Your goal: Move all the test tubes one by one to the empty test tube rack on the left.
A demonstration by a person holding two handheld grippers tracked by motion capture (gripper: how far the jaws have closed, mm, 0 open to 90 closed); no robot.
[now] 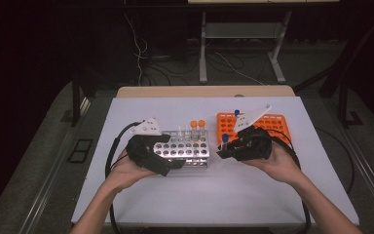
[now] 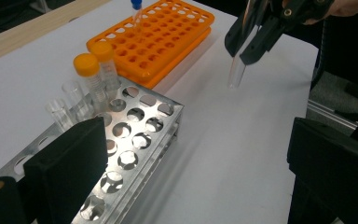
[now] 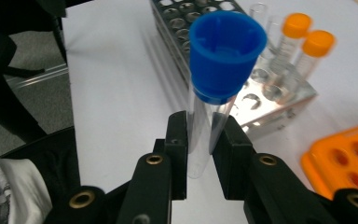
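My right gripper [image 3: 200, 126] is shut on a clear tube with a blue cap [image 3: 226, 51], held upright above the white table. From above, that tube [image 1: 224, 139] hangs between the metal rack [image 1: 200, 157] and the orange rack [image 1: 277, 122]. My left gripper [image 2: 200, 177] stands open, its jaws wide apart around the metal rack's near corner [image 2: 165, 121]. In the high view the left gripper [image 1: 173, 162] sits at the rack's left end. The left gripper view shows the right gripper [image 2: 247, 44] farther off with the tube [image 2: 236, 74] hanging from it.
Two orange-capped tubes [image 2: 95, 70] and some empty clear tubes [image 2: 70, 100] stand in the metal rack's far rows. Another blue-capped tube [image 1: 236, 113] stands in the orange rack [image 2: 168, 37]. White table [image 1: 199, 195] lies open toward the person; cables trail from both grippers.
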